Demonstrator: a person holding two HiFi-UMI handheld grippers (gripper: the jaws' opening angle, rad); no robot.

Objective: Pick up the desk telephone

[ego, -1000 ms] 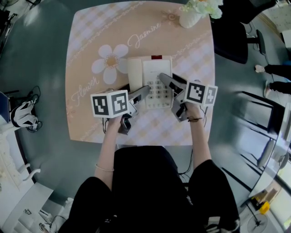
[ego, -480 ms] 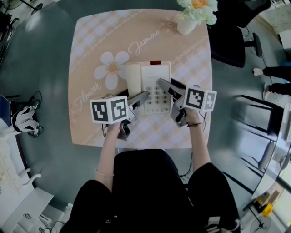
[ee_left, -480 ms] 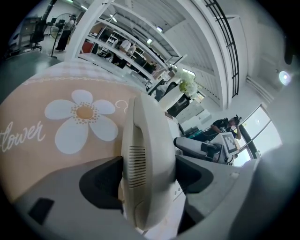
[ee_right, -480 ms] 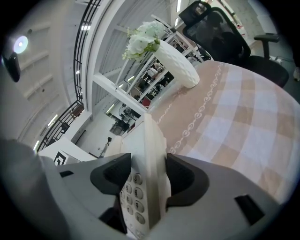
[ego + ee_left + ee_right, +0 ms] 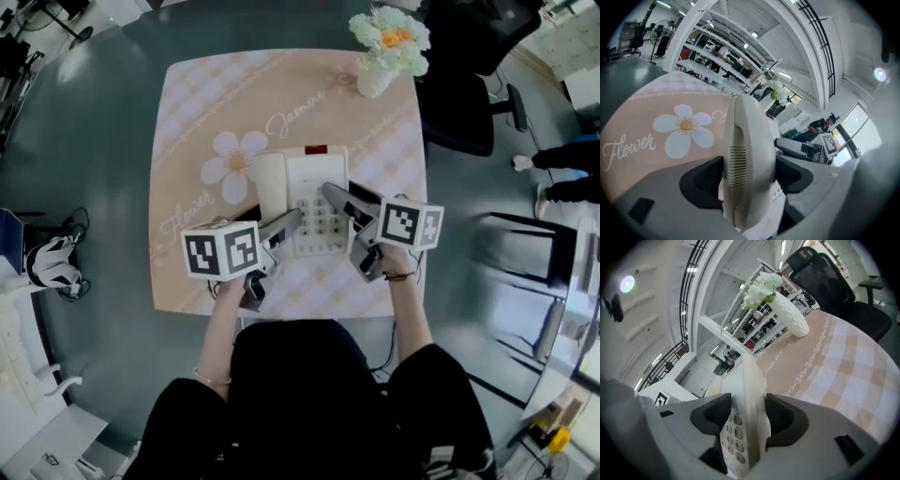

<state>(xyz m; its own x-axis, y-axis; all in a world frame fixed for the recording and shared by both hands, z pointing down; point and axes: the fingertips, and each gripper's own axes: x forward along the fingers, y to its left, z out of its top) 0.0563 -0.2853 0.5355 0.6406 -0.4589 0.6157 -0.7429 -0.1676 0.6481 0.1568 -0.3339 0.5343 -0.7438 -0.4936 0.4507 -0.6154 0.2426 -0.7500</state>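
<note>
Desk telephone (image 5: 307, 176) clamped by left gripper (image 5: 294, 218) and right gripper (image 5: 331, 193)

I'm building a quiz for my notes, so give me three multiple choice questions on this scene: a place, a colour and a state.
1. Where does the flower vase stand? A) far right corner of the table B) near left corner C) the middle
2. What colour is the desk telephone? A) black B) white C) red
3. What are the left tongs doing? A) hanging open B) shut on the handset C) gripping the vase
A: it stands at the cloth's far right corner. B: its body is white. B: both jaws press the handset's sides.
</note>
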